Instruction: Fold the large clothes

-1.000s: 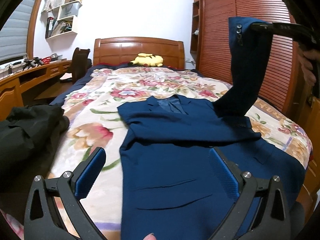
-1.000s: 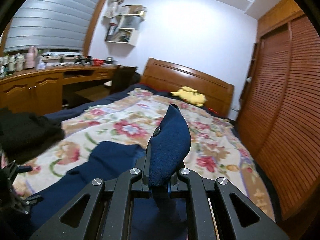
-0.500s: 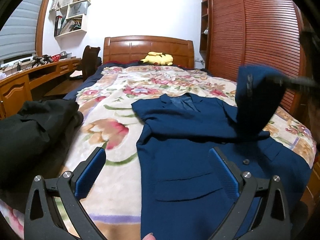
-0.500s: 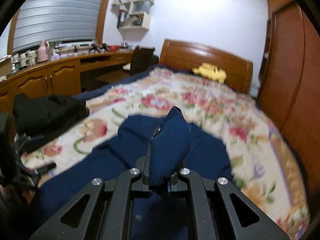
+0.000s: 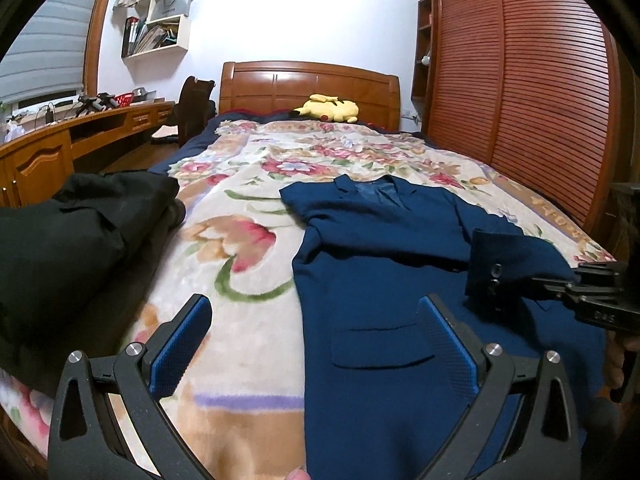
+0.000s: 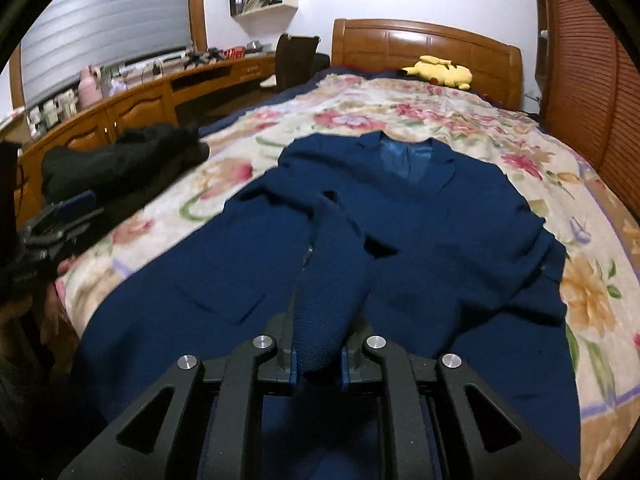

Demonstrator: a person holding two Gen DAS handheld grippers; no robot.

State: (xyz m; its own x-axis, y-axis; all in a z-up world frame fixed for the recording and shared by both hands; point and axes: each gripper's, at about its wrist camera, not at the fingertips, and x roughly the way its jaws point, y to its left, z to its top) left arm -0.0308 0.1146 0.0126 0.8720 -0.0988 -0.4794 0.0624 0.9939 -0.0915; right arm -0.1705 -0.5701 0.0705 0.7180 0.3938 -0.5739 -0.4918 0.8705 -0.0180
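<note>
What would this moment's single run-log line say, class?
right tool: shut on sleeve | left tool: open, empty | jacket: flat on bed | sleeve over jacket front

A blue jacket [image 5: 384, 280] lies flat on the flowered bedspread [image 5: 240, 248]. At three o'clock the right gripper [image 5: 560, 280] pinches its sleeve cuff [image 5: 496, 264]. The left gripper [image 5: 316, 356] gapes empty at six o'clock. Black clothes [image 5: 72, 232] sit at nine o'clock.

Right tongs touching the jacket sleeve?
Touching. Right wrist view shows the right tongs clamped on the sleeve cuff of the blue jacket, cloth pinched between both fingers.
</note>
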